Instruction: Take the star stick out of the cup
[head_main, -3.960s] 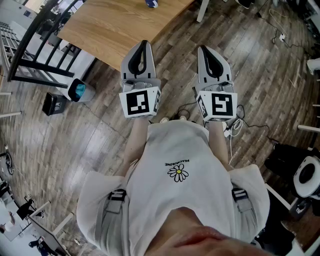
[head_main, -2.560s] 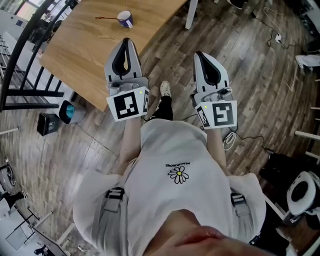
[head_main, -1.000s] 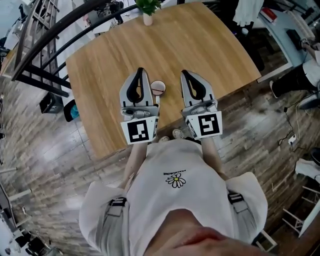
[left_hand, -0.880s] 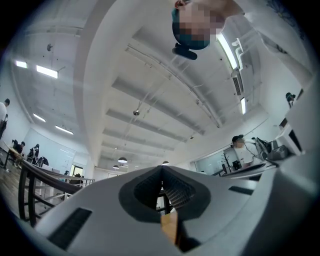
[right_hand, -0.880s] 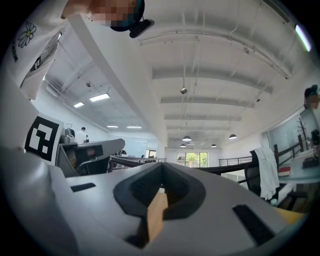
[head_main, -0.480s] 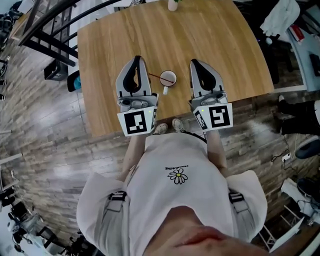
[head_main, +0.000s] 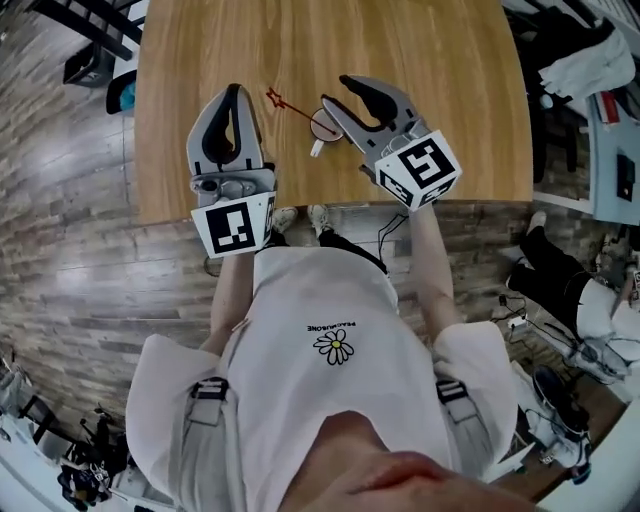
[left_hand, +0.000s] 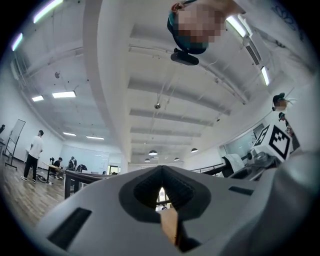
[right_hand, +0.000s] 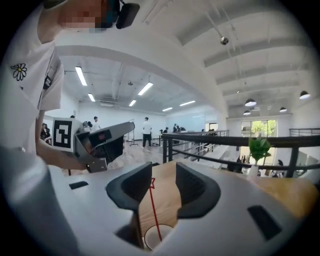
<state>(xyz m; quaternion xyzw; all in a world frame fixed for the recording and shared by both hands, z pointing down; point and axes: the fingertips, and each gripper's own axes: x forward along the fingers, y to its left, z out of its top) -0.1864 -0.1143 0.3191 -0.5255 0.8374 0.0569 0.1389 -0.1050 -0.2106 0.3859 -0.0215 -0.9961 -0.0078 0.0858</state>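
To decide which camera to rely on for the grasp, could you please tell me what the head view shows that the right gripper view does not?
Only the head view: the plank floor, the person's daisy-print shirt and the handle of the cup. Only the right gripper view: a potted plant, a black railing, and the gap between the right gripper's opening jaws, nothing clamped in it. Both: the wooden table, the cup, the red star stick leaning in it, and the left gripper.

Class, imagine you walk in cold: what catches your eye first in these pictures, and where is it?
First, the red star stick leans out of a white cup on the wooden table. The right gripper hovers over it, jaws opening with the stick between them; the left gripper sits alongside, shut.
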